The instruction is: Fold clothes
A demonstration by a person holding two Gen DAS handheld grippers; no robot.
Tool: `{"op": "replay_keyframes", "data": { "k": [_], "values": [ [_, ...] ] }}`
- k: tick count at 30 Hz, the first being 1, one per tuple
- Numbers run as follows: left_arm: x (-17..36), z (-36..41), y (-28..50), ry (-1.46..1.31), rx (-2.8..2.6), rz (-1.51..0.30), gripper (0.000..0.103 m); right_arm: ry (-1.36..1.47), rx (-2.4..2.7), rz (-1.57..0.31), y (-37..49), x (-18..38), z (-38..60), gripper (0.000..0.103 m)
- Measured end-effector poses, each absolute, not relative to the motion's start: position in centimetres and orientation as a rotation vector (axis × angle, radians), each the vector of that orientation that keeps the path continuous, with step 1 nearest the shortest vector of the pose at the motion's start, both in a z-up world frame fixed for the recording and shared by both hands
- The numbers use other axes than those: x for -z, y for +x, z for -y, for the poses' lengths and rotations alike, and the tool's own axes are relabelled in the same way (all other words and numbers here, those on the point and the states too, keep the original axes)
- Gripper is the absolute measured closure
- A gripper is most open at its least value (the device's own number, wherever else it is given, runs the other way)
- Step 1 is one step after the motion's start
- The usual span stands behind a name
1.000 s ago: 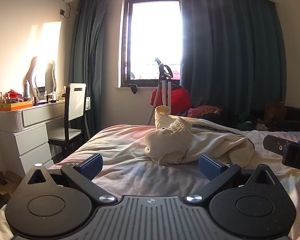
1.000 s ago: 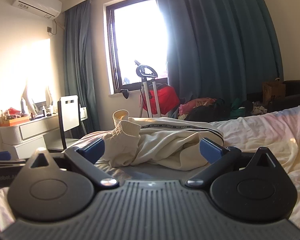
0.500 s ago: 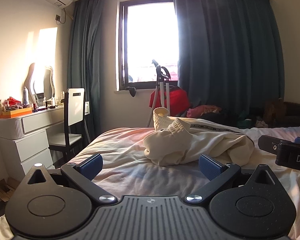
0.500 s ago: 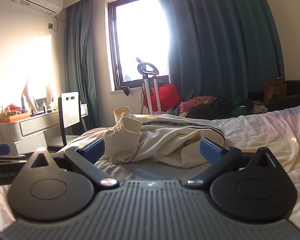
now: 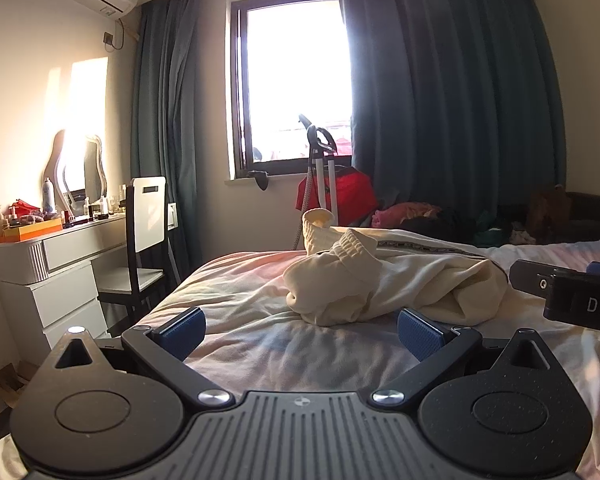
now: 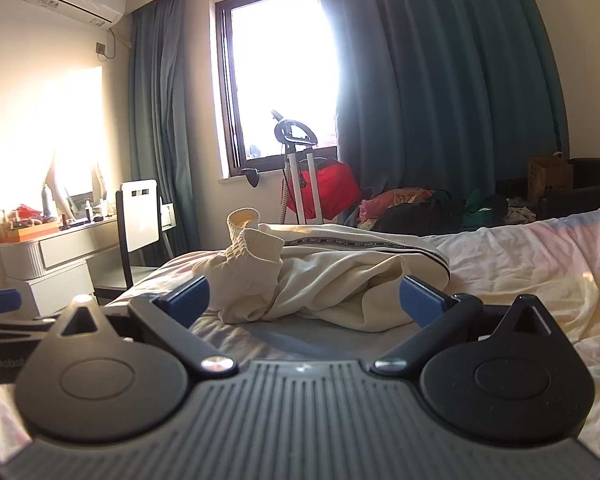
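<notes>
Cream garment [image 5: 384, 280] [image 6: 320, 280] crumpled in a heap on the bed [image 5: 240, 320] [image 6: 520, 264], ribbed cuffs sticking up at its left end, a dark printed stripe along its far edge. Left claw [image 5: 300, 330] spread wide and empty, low over the sheet just short of the heap; right claw [image 6: 304, 298] likewise spread and empty, blue pads framing the heap's near side, not touching it. Beyond the bed: window [image 5: 292, 80] between teal curtains [image 5: 440, 100], red bag [image 5: 340, 192], chair [image 5: 144, 216] at a white dresser [image 5: 52, 272].
</notes>
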State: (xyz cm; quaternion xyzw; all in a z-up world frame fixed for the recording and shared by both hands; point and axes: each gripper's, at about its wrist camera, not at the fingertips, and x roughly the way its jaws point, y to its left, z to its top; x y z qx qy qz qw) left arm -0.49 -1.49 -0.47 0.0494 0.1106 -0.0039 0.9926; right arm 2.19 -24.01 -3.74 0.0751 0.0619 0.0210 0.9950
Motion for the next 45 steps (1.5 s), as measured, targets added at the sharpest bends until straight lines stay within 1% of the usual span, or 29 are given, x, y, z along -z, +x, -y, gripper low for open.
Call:
{"op": "replay_keyframes", "data": {
  "k": [33,36,39,42,45],
  "values": [
    [0.7,1.0,-0.5,0.082,0.034,-0.232,0.000,0.158,0.004,-0.130,1.3,2.2,24.1,0.000],
    [1.1,1.1,0.3,0.071,0.082,-0.235,0.000,0.109,0.068,-0.060,0.4,0.9,23.9,0.000],
    [2.0,2.3,2.4,0.118,0.111,-0.254,0.000,0.086,0.082,0.012,-0.4,-1.2,24.2,0.000],
    [2.8,3.9,5.6,0.182,0.133,-0.279,0.000,0.114,0.034,-0.020,0.1,-2.9,25.4,0.000],
    [3.1,5.1,9.0,0.198,0.147,-0.274,0.000,0.081,0.064,-0.059,1.0,-2.6,26.4,0.000]
  ]
}}
